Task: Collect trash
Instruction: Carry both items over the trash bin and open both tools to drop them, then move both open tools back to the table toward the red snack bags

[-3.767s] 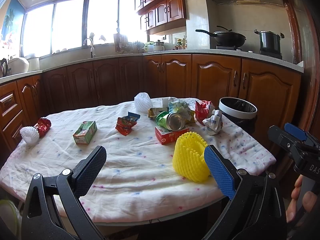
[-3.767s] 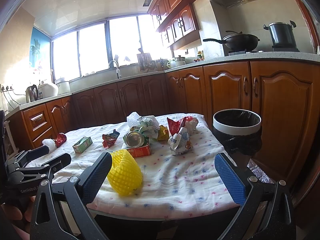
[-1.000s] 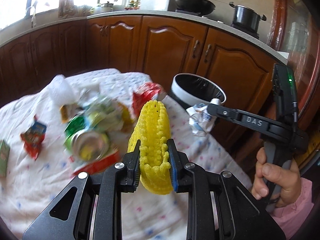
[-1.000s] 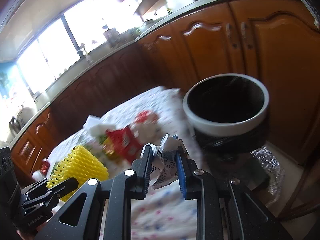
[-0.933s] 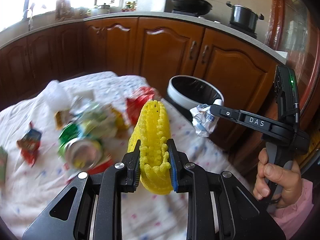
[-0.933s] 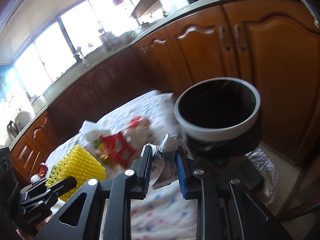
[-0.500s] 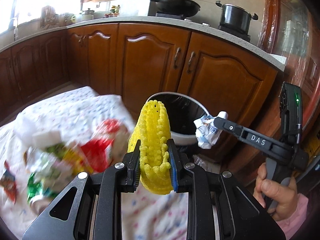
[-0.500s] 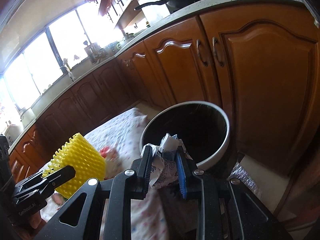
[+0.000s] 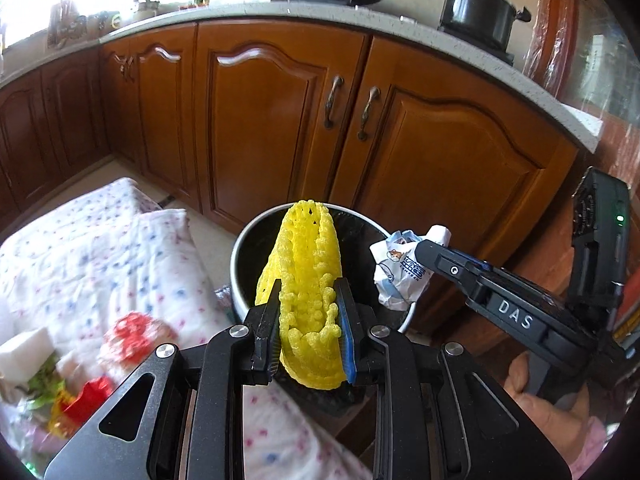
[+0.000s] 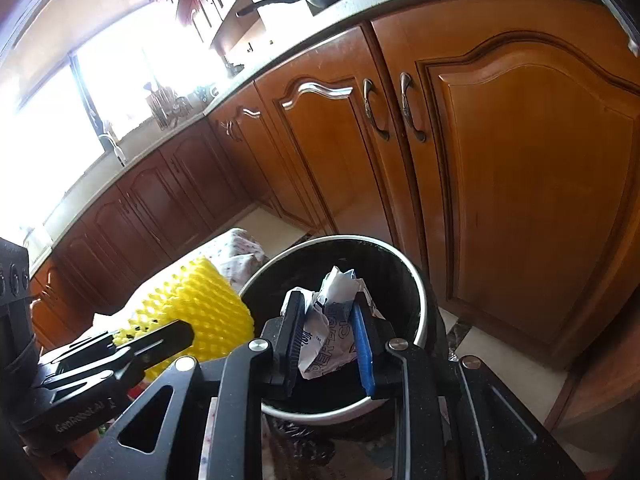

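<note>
The left gripper's [image 9: 307, 336] fingers clamp a yellow foam fruit net [image 9: 308, 280] at lower centre, its top over the round black-lined bin [image 9: 240, 248]. The right gripper's [image 10: 330, 340] fingers pinch a crumpled white printed wrapper [image 10: 332, 320] above that bin's mouth, likely for dropping; more litter lies on the cloth-covered desk [image 9: 100, 256], lower left.

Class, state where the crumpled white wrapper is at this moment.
The crumpled white wrapper is clamped in the right gripper, held over the open trash bin, with the yellow foam net to its left in the right wrist view.
</note>
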Available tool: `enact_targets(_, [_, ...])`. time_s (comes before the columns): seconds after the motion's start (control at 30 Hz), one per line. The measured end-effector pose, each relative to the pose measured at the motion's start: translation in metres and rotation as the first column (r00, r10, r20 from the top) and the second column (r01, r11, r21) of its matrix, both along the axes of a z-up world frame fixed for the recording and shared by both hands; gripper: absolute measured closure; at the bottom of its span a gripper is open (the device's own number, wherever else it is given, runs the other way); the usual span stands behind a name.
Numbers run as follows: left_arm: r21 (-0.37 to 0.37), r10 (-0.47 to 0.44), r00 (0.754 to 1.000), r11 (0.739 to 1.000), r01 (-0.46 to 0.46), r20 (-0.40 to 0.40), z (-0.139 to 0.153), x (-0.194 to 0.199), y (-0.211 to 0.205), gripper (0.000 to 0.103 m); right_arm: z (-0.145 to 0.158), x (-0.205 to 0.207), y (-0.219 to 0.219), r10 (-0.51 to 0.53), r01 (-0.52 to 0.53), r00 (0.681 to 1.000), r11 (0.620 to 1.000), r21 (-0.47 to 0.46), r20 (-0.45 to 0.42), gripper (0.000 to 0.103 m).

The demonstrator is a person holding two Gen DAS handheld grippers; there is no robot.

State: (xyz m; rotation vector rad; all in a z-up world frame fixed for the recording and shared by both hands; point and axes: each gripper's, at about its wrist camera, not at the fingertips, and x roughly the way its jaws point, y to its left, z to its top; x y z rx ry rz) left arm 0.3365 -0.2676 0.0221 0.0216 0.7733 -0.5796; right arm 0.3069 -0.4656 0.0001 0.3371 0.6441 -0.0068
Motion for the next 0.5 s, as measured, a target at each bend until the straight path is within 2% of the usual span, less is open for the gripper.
enact_targets(0.23, [0.052,0.007,0.999,0.999,-0.005,-0.04,-0.019,0.022,-0.021,0.078,-0.013,0.015,-0.008,-0.003,0.003,0.999,1.0,0.006,-0.039,0.074])
enact_targets(0.3, [0.055,0.012,0.998,0.998,-0.008,-0.061,-0.025,0.027,-0.023,0.07,-0.016,0.018,-0.011,-0.005,0.006,0.999,1.0,0.019,-0.049,0.072])
enact_targets(0.43, [0.05,0.014,0.998,0.999,-0.011,-0.068,-0.029,0.032,-0.027,0.05,-0.021,0.018,-0.019,-0.014,0.017,0.998,0.998,0.053,-0.056,0.053])
enact_targets(0.5, [0.05,0.014,0.998,0.999,-0.011,-0.065,-0.028,0.032,-0.027,0.042,-0.02,0.014,-0.02,-0.02,0.023,0.999,0.998,0.055,-0.05,0.052])
